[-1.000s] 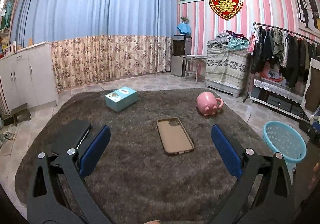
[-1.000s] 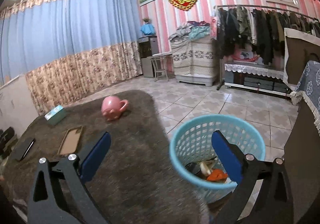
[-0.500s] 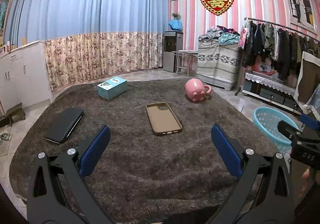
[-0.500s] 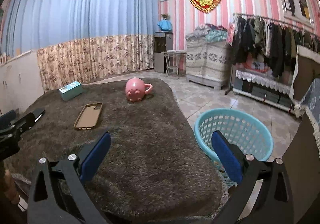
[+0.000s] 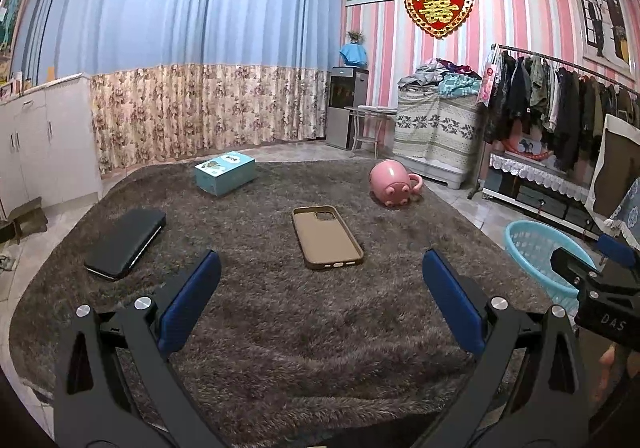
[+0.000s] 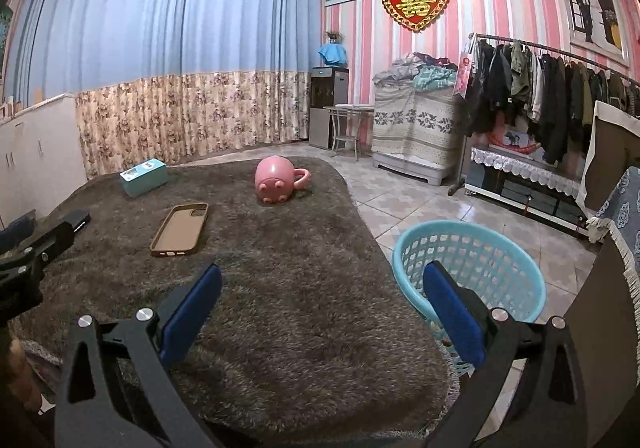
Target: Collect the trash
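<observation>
A red heart ornament [image 5: 439, 7] hung on the pink striped wall [image 5: 500, 0]. Blue curtains [image 5: 172, 28] covered the far side, white cabinets [image 5: 44, 140] stood at left, and dark coats filled a clothes rack [image 5: 556, 96] beside a water dispenser [image 5: 346, 108].

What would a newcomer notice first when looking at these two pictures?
Probably the pink pig-faced mug, lying on its side at the far end of the shaggy grey rug, and the red heart ornament high on the striped wall. Next comes the light blue basket on the tiles at the rug's right edge, then the brown phone case lying flat mid-rug between the open, empty left gripper and the mug.
</observation>
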Demonstrator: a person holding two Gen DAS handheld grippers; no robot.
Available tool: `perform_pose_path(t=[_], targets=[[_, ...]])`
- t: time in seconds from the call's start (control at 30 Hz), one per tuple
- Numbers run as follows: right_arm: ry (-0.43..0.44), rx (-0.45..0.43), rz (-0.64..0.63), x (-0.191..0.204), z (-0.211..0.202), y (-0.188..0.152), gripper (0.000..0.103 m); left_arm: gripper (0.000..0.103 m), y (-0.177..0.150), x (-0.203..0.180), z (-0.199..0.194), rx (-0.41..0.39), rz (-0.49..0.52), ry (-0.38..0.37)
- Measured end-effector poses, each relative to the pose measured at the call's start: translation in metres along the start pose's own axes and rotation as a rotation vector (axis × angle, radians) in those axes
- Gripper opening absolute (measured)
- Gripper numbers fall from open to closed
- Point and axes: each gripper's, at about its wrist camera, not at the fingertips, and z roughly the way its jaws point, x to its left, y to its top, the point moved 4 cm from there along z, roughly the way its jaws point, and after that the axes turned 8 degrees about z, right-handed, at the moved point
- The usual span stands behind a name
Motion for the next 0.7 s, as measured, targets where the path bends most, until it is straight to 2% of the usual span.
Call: perform_pose_path(t=[0.4,0.7], targets=[[0.003,-0.004,-0.021,0.0063,0.0011,0.0044,0.099,0.098,-0.0014,-0.0028,-0.0038,-0.026,0.006,-0.010],[0.007,-0.015,-0.016,0.0062,-0.0001,0.0054,0.099,0.098,0.0038,-0.0034,-0.0094,-0.052,0.027,0.012]])
